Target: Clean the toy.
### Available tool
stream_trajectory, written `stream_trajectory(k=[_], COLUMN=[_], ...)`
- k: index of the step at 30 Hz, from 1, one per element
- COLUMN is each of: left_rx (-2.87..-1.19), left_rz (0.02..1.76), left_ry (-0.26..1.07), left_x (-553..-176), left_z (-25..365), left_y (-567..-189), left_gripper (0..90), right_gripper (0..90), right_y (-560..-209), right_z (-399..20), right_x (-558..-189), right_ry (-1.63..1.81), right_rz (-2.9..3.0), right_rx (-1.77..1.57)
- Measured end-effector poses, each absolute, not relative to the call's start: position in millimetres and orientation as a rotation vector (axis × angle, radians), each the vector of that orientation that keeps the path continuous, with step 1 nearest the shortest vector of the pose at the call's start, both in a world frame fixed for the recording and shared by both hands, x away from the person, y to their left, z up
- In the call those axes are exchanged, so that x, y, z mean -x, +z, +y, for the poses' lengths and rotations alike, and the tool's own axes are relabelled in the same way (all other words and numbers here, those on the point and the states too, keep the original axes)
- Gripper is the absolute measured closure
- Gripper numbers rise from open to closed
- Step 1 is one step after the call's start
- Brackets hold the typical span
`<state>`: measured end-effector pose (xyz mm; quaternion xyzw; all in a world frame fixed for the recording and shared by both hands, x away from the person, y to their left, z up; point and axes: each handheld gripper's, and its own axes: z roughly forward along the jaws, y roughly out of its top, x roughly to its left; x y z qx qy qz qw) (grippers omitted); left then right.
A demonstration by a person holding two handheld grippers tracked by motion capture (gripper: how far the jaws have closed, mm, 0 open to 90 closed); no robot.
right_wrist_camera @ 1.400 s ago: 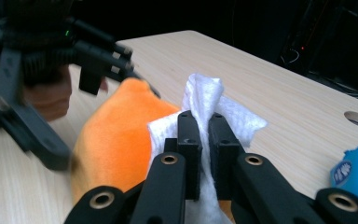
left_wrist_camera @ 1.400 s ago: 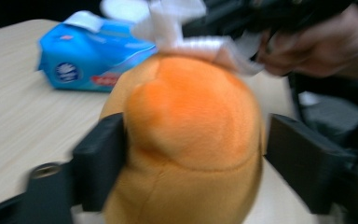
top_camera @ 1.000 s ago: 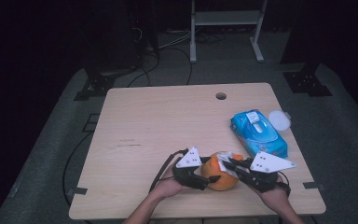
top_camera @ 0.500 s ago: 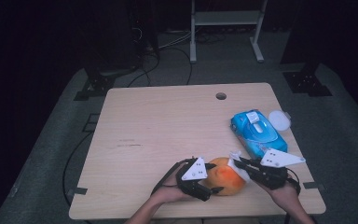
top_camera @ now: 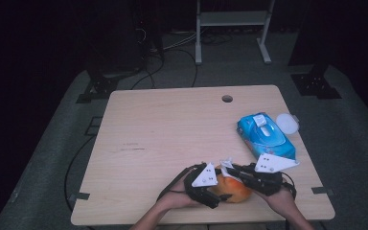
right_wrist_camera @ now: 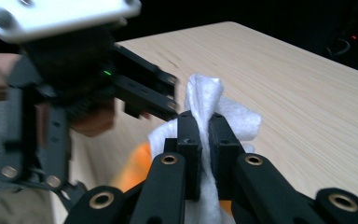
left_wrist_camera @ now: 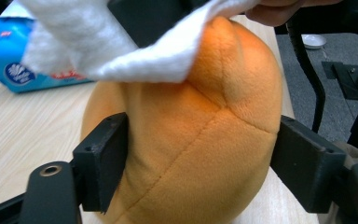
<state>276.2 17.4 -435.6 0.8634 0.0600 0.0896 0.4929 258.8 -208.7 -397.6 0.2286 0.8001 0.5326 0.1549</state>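
Observation:
An orange plush toy [top_camera: 235,191] rests on the wooden table [top_camera: 172,124] near its front edge. My left gripper [top_camera: 220,194] has it between its jaws; in the left gripper view both black pads [left_wrist_camera: 105,158] touch the plush [left_wrist_camera: 191,149] at its sides. These jaws have just been opening, with the plush still between them. My right gripper [right_wrist_camera: 204,126] is shut on a white wipe [right_wrist_camera: 205,98], whose bunched end sticks up past the pads. The wipe [left_wrist_camera: 88,51] lies over the top of the plush, and the right gripper [top_camera: 227,170] hovers just above it.
A blue pack of wet wipes [top_camera: 266,136] lies at the right side of the table, with a small white round lid [top_camera: 287,123] beside it at the table's edge. A cable hole [top_camera: 227,98] is near the far edge. Grey floor with cables surrounds the table.
The left gripper has shifted a little right and toward the near edge with the plush. The right gripper has drawn slightly left, bringing the wipe over the plush.

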Motion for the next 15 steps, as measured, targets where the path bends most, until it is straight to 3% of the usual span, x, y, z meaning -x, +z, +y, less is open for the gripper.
stream_trajectory(k=[15], left_rx=[-1.997], left_rz=[0.273], left_ry=[0.106], left_x=[-296.7], left_z=[35.7], left_y=[-441.0], left_gripper=[26.5], right_gripper=[84.5], right_y=[-413.2], right_z=[-268.5], right_x=[-260.4], right_ry=[1.524], right_rz=[2.186], right_rx=[-0.870])
